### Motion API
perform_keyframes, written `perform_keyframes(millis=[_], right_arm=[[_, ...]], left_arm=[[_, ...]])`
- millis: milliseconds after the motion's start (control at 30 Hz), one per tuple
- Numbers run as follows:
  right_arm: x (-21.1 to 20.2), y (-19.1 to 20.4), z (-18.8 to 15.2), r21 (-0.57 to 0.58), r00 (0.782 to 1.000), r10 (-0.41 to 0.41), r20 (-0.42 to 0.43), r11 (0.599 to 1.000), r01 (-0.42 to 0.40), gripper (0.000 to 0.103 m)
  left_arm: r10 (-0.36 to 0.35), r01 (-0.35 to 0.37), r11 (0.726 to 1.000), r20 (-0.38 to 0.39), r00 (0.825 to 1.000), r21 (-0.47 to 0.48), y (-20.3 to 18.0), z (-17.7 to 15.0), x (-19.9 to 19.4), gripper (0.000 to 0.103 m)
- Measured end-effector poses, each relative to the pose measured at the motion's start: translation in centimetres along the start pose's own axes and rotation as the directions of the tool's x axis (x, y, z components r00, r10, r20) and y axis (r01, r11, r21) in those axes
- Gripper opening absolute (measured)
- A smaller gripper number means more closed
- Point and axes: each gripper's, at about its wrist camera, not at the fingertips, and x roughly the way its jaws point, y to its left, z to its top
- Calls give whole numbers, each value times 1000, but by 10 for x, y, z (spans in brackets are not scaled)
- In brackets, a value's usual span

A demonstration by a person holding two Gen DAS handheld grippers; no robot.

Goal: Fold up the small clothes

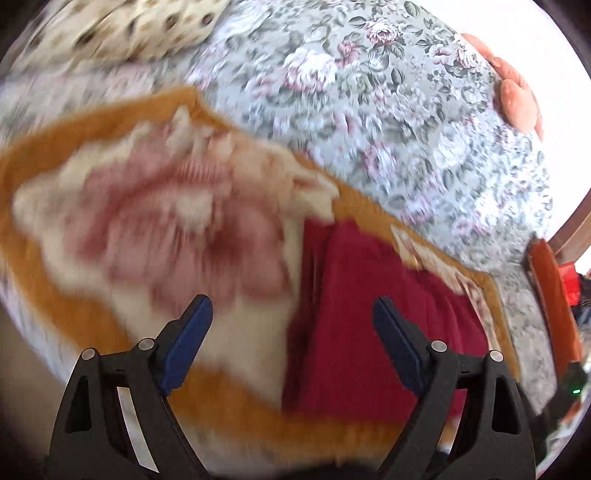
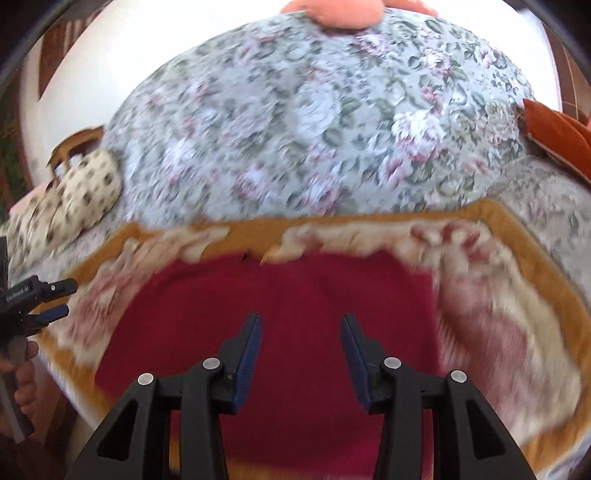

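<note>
A dark red garment [image 2: 280, 306] lies flat on an orange-bordered floral blanket [image 2: 491, 295] spread on the bed. In the left wrist view the red garment [image 1: 369, 314] lies to the right, under my right finger. My left gripper [image 1: 291, 314] is open and empty above the blanket and the garment's left edge. My right gripper [image 2: 301, 332] is open and empty, hovering over the middle of the red garment. The left gripper [image 2: 51, 299] also shows at the left edge of the right wrist view. Both views are blurred by motion.
The bed has a grey floral cover [image 2: 314, 122]. A spotted cream cushion [image 2: 81, 192] lies at its left, also in the left wrist view [image 1: 122, 26]. A pink pillow [image 1: 517, 96] and an orange cushion [image 2: 554, 129] lie at the far side.
</note>
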Motion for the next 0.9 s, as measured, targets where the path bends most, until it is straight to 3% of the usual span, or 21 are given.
perform_keyframes(millis=[100, 233, 300, 400, 500, 733, 900], right_arm=[[-11, 10, -29, -37, 1000, -12, -25, 999, 11, 42], [-24, 13, -33, -56, 999, -28, 44, 998, 30, 42], [-17, 17, -33, -85, 999, -35, 17, 996, 37, 42], [-5, 22, -32, -111, 999, -48, -25, 993, 45, 42], [-7, 22, -33, -121, 999, -44, -20, 992, 41, 42], [-1, 20, -32, -112, 998, -38, -51, 993, 32, 42], [-1, 22, -33, -116, 998, -41, -50, 993, 35, 42]], left_arm=[[-67, 66, 997, -28, 997, -52, 1, -50, 0, 88], [-163, 150, 981, -101, 982, -125, 0, -86, 18, 88], [-196, 179, 972, -106, 975, -152, 1, -87, 21, 88], [-291, 278, 948, -66, 954, -155, 1, -84, 17, 88], [-312, 293, 939, -91, 946, -181, 1, -83, 26, 88], [-363, 341, 905, -42, 931, -253, 3, -65, 40, 88], [-416, 399, 830, 45, 908, -390, 18, -58, 55, 91]])
